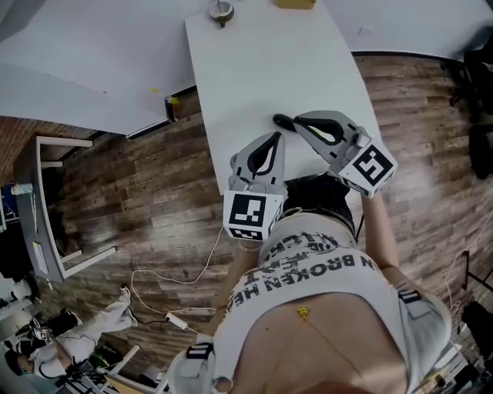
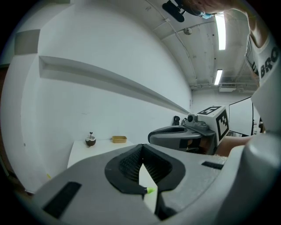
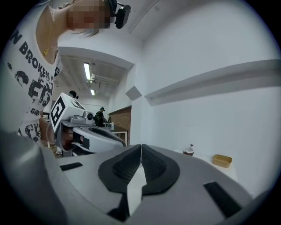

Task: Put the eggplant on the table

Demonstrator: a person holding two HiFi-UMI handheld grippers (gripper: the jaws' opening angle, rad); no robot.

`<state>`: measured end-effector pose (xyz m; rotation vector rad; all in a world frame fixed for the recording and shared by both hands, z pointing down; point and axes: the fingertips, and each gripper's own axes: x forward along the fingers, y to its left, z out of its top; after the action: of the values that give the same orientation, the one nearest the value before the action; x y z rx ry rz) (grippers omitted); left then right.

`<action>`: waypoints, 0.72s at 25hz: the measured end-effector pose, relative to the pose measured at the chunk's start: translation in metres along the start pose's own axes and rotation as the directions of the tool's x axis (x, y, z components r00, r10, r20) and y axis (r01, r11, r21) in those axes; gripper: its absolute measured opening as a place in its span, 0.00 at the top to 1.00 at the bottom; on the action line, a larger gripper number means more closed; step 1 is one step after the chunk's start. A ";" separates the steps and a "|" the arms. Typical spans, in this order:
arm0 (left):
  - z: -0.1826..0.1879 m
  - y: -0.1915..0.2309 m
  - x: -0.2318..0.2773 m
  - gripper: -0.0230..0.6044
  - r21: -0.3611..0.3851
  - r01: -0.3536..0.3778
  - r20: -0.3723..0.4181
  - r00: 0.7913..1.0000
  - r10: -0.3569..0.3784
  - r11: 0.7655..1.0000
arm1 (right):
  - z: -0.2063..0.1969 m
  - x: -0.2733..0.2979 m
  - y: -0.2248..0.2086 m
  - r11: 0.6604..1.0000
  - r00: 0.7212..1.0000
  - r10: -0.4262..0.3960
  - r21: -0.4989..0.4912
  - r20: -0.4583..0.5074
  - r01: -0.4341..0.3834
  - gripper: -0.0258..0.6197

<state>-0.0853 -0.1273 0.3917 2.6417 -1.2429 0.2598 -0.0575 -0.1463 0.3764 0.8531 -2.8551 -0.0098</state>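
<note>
Jaws together, empty — left gripper (image 1: pixel 272 145) and right gripper (image 1: pixel 286 121) above table (image 1: pixel 254 69) near edge.

Table (image 1: pixel 262 69): one, white, upper centre of the head view.
Grippers: two, the left gripper (image 1: pixel 275 138) and the right gripper (image 1: pixel 299 121), both at frame centre.
Marker cubes (image 1: pixel 253 215): two, one per gripper.
Round brown item (image 1: pixel 221 9): one, top edge.
Yellow tray (image 1: pixel 296 3): one, top edge.
</note>
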 end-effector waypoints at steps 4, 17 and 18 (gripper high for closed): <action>0.013 0.001 0.000 0.95 0.015 0.002 0.045 0.999 -0.003 1.000 | 0.015 -0.002 0.002 1.000 0.997 0.003 0.018 0.072 -0.004 0.94; 0.034 -0.012 0.000 0.95 0.047 -0.005 0.121 0.993 -0.001 0.999 | 0.041 -0.022 0.009 1.000 0.987 -0.015 0.007 0.162 0.014 0.94; 0.035 -0.012 0.001 0.95 0.049 -0.005 0.120 0.993 -0.001 0.999 | 0.042 -0.023 0.009 1.000 0.986 -0.016 0.004 0.165 0.016 0.94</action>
<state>-0.0731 -0.1298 0.3573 2.7342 -1.2908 0.1350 -0.0500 -0.1282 0.3319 0.9161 -3.0022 -0.0826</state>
